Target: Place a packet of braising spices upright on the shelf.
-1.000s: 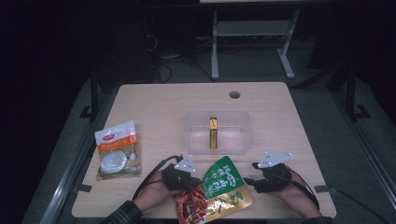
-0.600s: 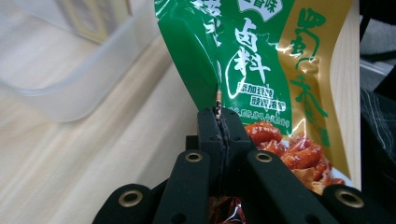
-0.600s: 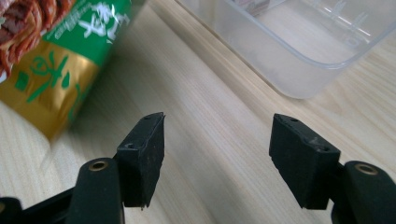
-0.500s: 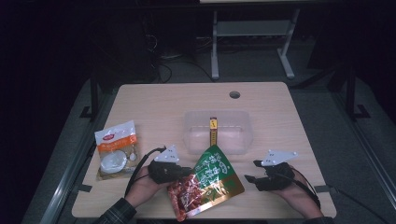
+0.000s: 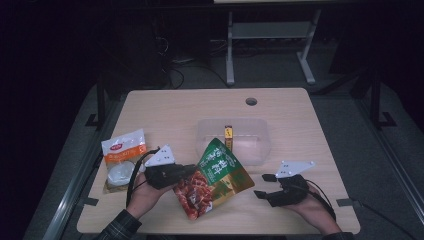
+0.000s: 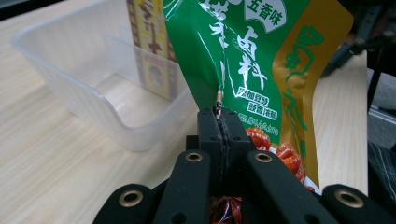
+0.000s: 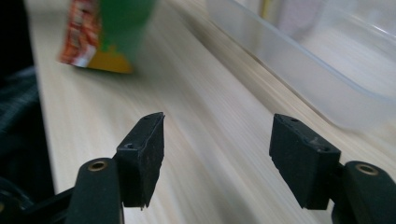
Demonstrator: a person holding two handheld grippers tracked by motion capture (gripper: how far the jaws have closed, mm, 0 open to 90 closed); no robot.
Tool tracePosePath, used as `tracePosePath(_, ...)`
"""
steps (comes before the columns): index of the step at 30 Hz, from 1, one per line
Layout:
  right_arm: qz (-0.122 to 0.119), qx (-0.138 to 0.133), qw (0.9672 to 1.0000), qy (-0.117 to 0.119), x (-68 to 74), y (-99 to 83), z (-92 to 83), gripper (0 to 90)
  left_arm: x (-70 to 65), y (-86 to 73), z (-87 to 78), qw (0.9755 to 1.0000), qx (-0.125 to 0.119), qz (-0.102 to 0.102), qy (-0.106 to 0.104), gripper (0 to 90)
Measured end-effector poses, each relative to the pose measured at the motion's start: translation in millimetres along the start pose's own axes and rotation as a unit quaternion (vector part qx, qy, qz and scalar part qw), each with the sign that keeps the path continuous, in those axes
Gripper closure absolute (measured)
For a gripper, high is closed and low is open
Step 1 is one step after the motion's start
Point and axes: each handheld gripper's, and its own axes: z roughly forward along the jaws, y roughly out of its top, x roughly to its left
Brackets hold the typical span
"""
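Note:
A green, gold and red snack bag (image 5: 215, 177) hangs tilted above the table's front middle, held by its left edge in my left gripper (image 5: 186, 173), which is shut on it. In the left gripper view the closed jaws pinch the bag's seam (image 6: 219, 105), with the bag (image 6: 252, 60) rising in front of the clear plastic tub (image 6: 84, 93). The tub (image 5: 250, 150) stands at the table's middle and holds a narrow yellow packet (image 5: 228, 136) on edge. At the front right my right gripper (image 5: 262, 186) rests open near the table, nothing between its jaws (image 7: 217, 154).
A white and orange snack packet (image 5: 122, 157) lies at the table's left side. A round cable hole (image 5: 251, 101) sits near the far edge. The tub's wall (image 7: 299, 70) runs close along the right of my right gripper. A metal stand (image 5: 270, 45) is on the floor beyond.
My left gripper has lifted the snack bag off the table and carried it left and toward the tub, tilting it up. The right gripper has stayed in place.

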Motion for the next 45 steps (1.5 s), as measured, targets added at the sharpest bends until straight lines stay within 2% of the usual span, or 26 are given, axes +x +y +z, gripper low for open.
tracePosePath(4,0.000,-0.021,0.9994,0.028,6.4,11.2,7.5,34.2,2.5,3.4,-2.3,0.9999,-0.013,-0.006,0.009,89.5)
tracePosePath(9,-0.006,-0.036,0.9982,0.049,12.7,27.3,25.3,33.6,0.9,6.1,-3.3,0.9995,-0.029,-0.007,0.011,89.5)
tracePosePath(14,0.002,-0.069,0.9948,0.074,17.1,39.6,36.9,36.8,-2.3,8.3,-5.9,0.9989,-0.043,-0.008,0.014,89.5)
tracePosePath(17,0.015,-0.088,0.9919,0.091,14.6,42.7,40.8,44.1,-1.9,7.7,-6.8,0.9985,-0.051,-0.016,0.014,89.5)
tracePosePath(19,0.032,-0.098,0.9888,0.107,13.4,44.0,43.8,51.3,-1.4,7.1,-6.6,0.9983,-0.053,-0.018,0.015,89.4)
tracePosePath(21,0.035,-0.100,0.9881,0.111,12.6,44.7,45.0,53.2,-1.7,6.8,-6.5,0.9981,-0.055,-0.021,0.017,89.4)
tracePosePath(22,0.043,-0.107,0.9856,0.123,11.3,46.9,48.1,59.2,-2.0,6.5,-6.1,0.9980,-0.056,-0.023,0.018,89.4)
tracePosePath(26,0.050,-0.119,0.9835,0.127,11.7,51.5,50.4,69.4,-1.7,4.4,-5.1,0.9980,-0.056,-0.025,0.015,89.4)
tracePosePath(28,0.054,-0.123,0.9826,0.128,10.2,52.6,48.9,74.6,-0.9,2.8,-4.8,0.9977,-0.059,-0.033,0.009,89.3)
tracePosePath(29,0.054,-0.123,0.9826,0.128,10.2,52.6,48.9,74.6,-0.9,2.8,-4.8,0.9977,-0.059,-0.033,0.009,89.3)
tracePosePath(30,0.055,-0.121,0.9824,0.131,8.7,53.4,47.3,82.3,-2.4,2.3,-3.6,0.9979,-0.057,-0.031,0.008,89.3)
tracePosePath(33,0.048,-0.109,0.9840,0.133,7.0,55.1,44.9,85.5,-4.3,0.9,-1.5,0.9983,-0.052,-0.027,0.005,89.2)
tracePosePath(35,0.049,-0.102,0.9836,0.140,3.0,56.3,42.1,88.2,-7.6,-2.0,0.5,0.9988,-0.042,-0.024,-0.005,89.0)
tracePosePath(38,0.040,-0.093,0.9859,0.133,-1.1,61.2,35.3,89.2,-12.3,-3.3,3.0,0.9995,-0.031,-0.011,-0.003,88.9)
tracePosePath(42,0.021,-0.080,0.9878,0.132,-3.0,69.4,30.2,89.5,-11.7,-5.7,4.9,0.9996,-0.023,-0.013,-0.004,88.8)
tracePosePath(45,0.011,-0.073,0.9876,0.139,-4.1,75.2,29.2,89.7,-10.5,-6.5,3.7,0.9996,-0.023,-0.014,0.000,86.8)
